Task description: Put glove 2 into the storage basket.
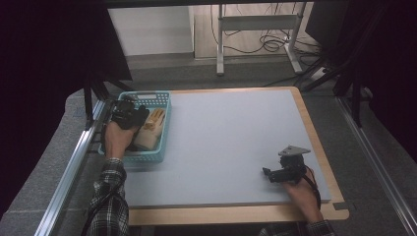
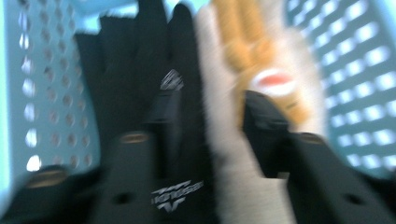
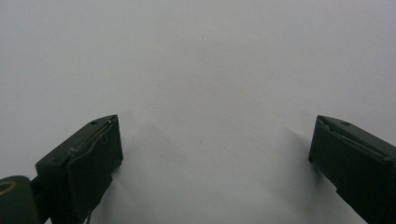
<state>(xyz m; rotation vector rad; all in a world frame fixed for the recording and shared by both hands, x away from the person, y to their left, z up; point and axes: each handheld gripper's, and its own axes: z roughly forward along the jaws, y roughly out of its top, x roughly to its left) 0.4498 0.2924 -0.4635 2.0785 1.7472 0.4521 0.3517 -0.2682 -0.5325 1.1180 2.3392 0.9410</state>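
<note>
- One basket [image 1: 147, 158], left of frame, holding two gloves: one black [image 2: 135, 93], one cream-and-orange [image 2: 224, 140].
- Left tongs [image 2: 208, 126] straddle the cream glove, not closed.
- Right tongs [image 3: 215, 154] wide, empty, over worktop [image 1: 226, 137].

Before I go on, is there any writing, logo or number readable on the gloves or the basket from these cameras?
No text can be read.
White logo print on the black glove, near its cuff and by the fingers: too blurred to read.
Round red and white badge on the cream and orange glove: blurred, no letters legible.
Blue basket: no label visible.
Grey table mat: no markings.
</note>
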